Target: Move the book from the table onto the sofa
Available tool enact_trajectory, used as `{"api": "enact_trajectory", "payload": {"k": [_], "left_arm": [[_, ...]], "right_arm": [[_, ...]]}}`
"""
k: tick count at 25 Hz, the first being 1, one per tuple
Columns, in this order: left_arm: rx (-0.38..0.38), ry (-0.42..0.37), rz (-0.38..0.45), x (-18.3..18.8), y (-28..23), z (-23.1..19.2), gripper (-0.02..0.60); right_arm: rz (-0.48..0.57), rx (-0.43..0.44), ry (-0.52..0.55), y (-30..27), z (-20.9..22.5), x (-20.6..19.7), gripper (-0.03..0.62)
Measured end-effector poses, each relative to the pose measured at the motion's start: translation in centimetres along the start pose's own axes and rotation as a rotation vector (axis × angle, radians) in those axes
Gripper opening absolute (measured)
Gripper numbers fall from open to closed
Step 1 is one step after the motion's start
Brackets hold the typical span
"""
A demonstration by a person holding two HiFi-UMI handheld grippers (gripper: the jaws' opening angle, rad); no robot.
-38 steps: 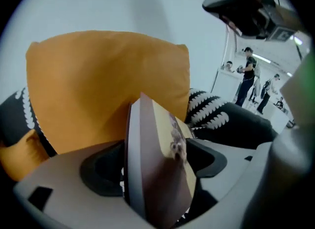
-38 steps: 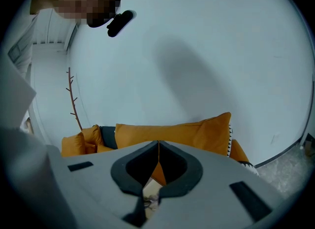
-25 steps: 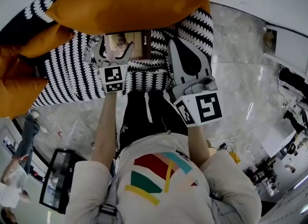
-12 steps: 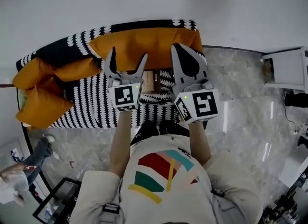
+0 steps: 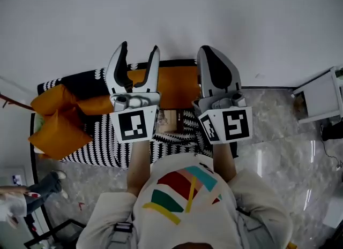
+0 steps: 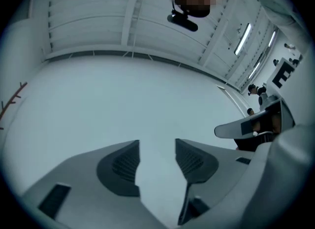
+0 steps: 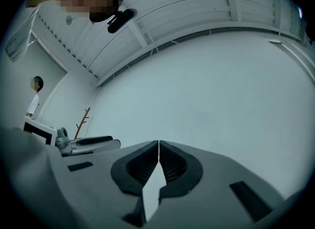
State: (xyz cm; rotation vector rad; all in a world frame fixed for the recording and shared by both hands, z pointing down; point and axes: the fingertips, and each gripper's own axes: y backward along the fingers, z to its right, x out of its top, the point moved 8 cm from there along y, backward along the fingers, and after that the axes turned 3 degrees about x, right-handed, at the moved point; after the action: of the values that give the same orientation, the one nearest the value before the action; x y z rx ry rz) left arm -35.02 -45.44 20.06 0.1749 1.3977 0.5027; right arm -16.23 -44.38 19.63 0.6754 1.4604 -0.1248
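two grippers fill the head view, the left gripper [image 5: 139, 48] and right gripper [image 5: 213, 54] held high before the white wall [image 5: 171, 12], probably because the one book [image 5: 170, 120] already lies flat on the one black-and-white sofa [image 5: 107, 147], below at least three orange cushions [image 5: 171, 84]. in the left gripper view the jaws stand partly apart, having just been closing, with only wall between them. in the right gripper view the jaws meet at the tips, holding nothing.

Head camera looks steeply down from behind left gripper [image 5: 140, 47] and right gripper [image 5: 210, 50]; their close jaw cameras face the same white wall [image 6: 123, 100] ahead.
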Motion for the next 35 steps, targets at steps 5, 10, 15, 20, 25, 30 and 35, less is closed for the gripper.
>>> {"api": "enact_trajectory", "payload": {"k": [5,10,15,20,25,30,35], "left_arm": [[0.103,-0.069,0.079,4.8,1.1,0.3,0.008],[0.117,-0.070,0.069,5.7,1.5,0.3,0.008],[0.112,-0.050,0.026,5.4,2.6,0.0,0.008],[0.120,-0.053,0.028,6.2,3.3,-0.3,0.008],[0.128,-0.057,0.044,6.8,4.1,-0.7,0.008],[0.149,-0.062,0.087,7.9,4.7,-1.0,0.008],[0.157,-0.053,0.091,7.9,5.0,-1.3,0.008]], "right_arm": [[0.091,-0.002,0.037,1.2,0.2,3.3,0.014],[0.097,0.009,0.043,1.6,-0.3,3.8,0.014],[0.054,0.009,0.073,1.8,-1.7,3.3,0.014],[0.055,0.023,0.084,2.1,-2.5,3.5,0.014],[0.051,0.033,0.108,2.2,-3.1,3.6,0.014],[0.066,0.032,0.110,2.5,-3.4,4.1,0.014],[0.066,0.028,0.118,2.5,-3.6,4.1,0.014]]}}
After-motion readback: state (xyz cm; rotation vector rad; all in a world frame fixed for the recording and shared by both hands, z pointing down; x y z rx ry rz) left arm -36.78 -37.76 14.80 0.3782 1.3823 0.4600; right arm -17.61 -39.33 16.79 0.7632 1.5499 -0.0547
